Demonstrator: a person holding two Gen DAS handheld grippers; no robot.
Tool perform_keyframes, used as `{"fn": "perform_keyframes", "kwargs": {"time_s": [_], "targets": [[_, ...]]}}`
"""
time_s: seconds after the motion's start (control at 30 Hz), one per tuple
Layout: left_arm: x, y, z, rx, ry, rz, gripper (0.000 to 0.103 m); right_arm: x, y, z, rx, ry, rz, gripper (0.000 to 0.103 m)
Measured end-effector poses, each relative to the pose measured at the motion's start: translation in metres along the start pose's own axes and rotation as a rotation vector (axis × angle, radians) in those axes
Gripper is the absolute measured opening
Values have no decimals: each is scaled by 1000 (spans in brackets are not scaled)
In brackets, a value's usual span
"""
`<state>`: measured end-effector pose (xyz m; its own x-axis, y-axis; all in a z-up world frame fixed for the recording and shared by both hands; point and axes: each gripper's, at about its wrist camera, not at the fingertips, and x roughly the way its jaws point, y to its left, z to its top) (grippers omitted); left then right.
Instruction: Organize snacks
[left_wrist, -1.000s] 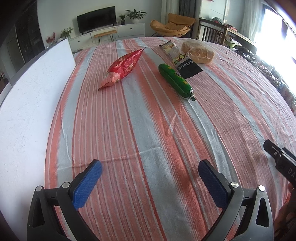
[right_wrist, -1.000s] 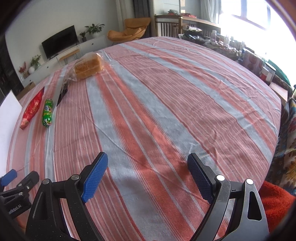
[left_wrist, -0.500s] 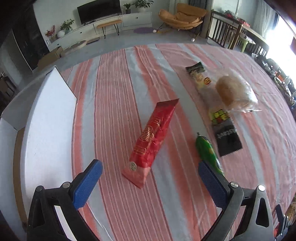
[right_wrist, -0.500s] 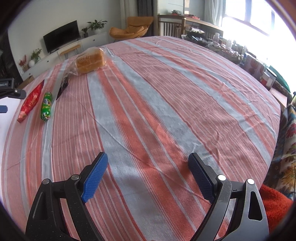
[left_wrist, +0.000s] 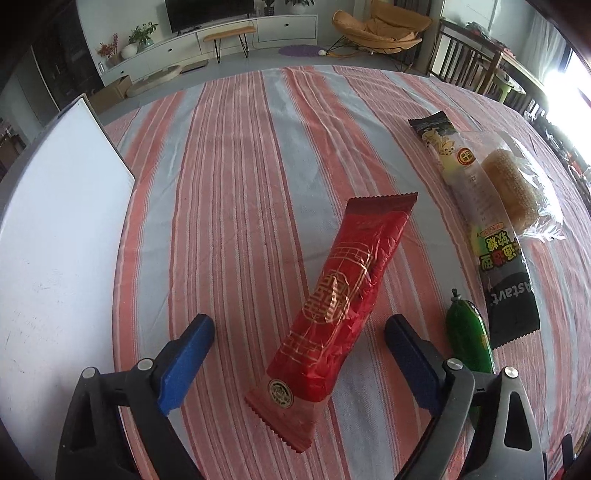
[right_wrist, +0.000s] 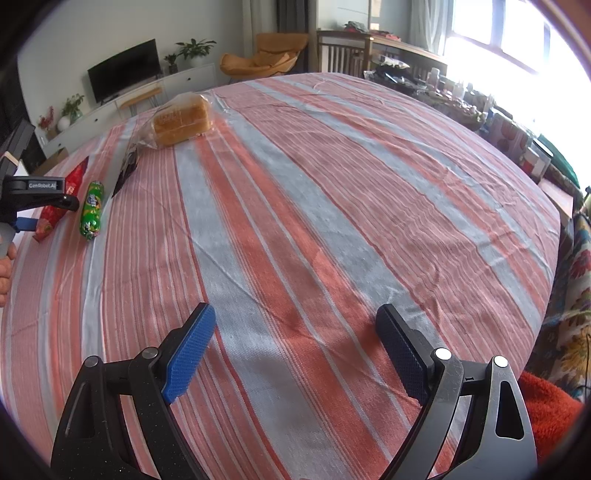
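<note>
Approach is the step in hand: your left gripper (left_wrist: 297, 345) is spread wide with the near end of the red packet (left_wrist: 338, 297) lying between its blue pads (left_wrist: 186, 354), neither pad touching the wrapper yet. Take that packet as your landmark. It lies flat on the striped cloth of the worktop (left_wrist: 236, 177), slanting away from you. Just to its right sits the green sausage (left_wrist: 468, 339), close beside your right-hand pad; beyond that lies the long black-ended packet (left_wrist: 491, 254), and the bagged bread (left_wrist: 517, 192) rests against it farther right. To the packet's left stands the white board (left_wrist: 55, 229), well apart.

Your right gripper (right_wrist: 295, 350) also gapes wide and holds nothing, over bare cloth far to the right of the red packet.

Nothing looks sorted yet, so this reads as the first pick. The next move calls for lowering until the pads straddle the wrapper, then closing gently across its width. Mind the sausage: a drift rightward would likely nudge it. The foil looks slippery and crushable, so squeeze lightly.
</note>
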<state>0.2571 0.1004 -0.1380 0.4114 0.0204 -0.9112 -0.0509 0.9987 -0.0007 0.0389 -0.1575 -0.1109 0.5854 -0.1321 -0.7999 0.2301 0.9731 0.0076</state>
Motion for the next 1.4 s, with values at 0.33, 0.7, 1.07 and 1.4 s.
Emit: {"fn": "perform_keyframes", "kwargs": {"time_s": [0.33,0.7,1.07,1.4], "targets": [[-24,-5,-21,-16,-33,2,17,0,0,0,0,0,0,91],[-106,-32,-125,-20,-46,-18,17,0,0,0,0,-1,0,91],[-90,-44,-161,-21,-110,-45,36,0,0,0,-1,-1,0,91],[-70,-43,-157,-19,-190,10,101,0,0,-1,-1,-1,-1,91]]}}
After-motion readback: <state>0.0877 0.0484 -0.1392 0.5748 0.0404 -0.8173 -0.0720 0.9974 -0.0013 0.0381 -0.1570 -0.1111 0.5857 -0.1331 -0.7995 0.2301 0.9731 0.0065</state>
